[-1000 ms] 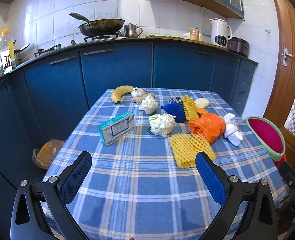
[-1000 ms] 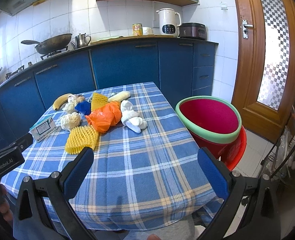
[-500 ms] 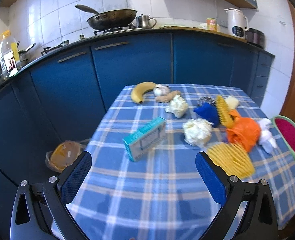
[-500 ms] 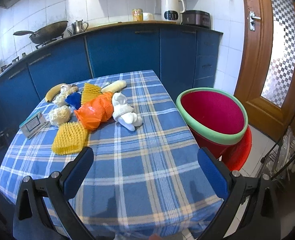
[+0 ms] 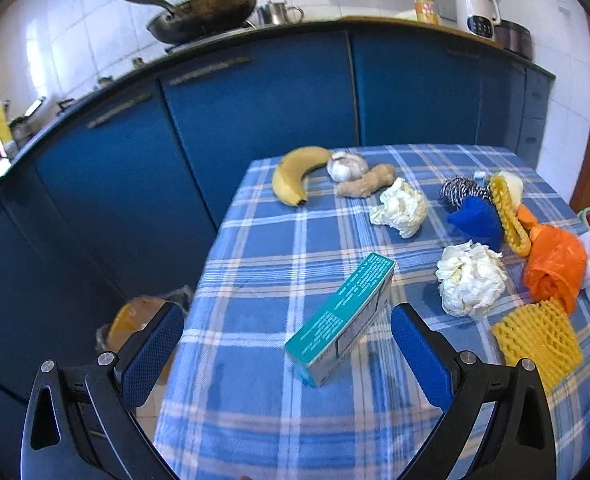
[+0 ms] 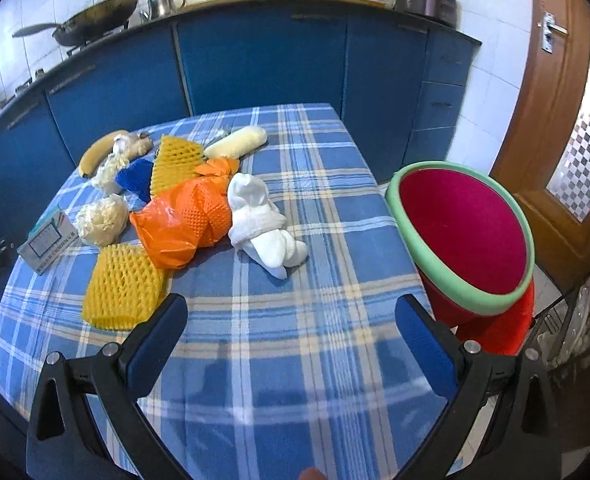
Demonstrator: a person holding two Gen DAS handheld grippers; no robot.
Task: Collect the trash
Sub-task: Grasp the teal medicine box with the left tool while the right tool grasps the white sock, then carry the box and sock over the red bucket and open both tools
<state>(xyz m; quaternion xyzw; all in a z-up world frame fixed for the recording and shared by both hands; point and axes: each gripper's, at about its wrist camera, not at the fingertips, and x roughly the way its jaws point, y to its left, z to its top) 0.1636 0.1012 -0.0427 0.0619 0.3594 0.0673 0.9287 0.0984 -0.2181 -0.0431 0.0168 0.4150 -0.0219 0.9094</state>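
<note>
A teal carton [image 5: 341,318] [image 6: 49,240] lies on the blue plaid table [image 5: 263,264], just ahead of my open left gripper [image 5: 287,350], which holds nothing. Beyond it sit two crumpled white paper balls [image 5: 471,278] [image 5: 401,208], a yellow foam net [image 5: 537,336] [image 6: 123,286], an orange plastic bag [image 5: 553,266] [image 6: 183,222] and a blue wad [image 5: 477,222]. My right gripper [image 6: 289,336] hovers open over the table's near part, empty. A red bin with a green rim [image 6: 461,232] stands off the table's right edge. Rolled white socks [image 6: 263,222] lie ahead of the right gripper.
A banana [image 5: 295,174], garlic [image 5: 347,166] and ginger [image 5: 365,184] rest at the table's far end. Blue cabinets [image 5: 255,112] run behind, with a wok [image 5: 203,12] and a kettle [image 5: 473,6] on the counter. A bagged item [image 5: 135,320] lies on the floor at left. A wooden door [image 6: 567,120] is at right.
My left gripper has swung left and come closer to the teal carton. The right gripper has moved forward over the table, bringing the bin and socks nearer. Both stay open.
</note>
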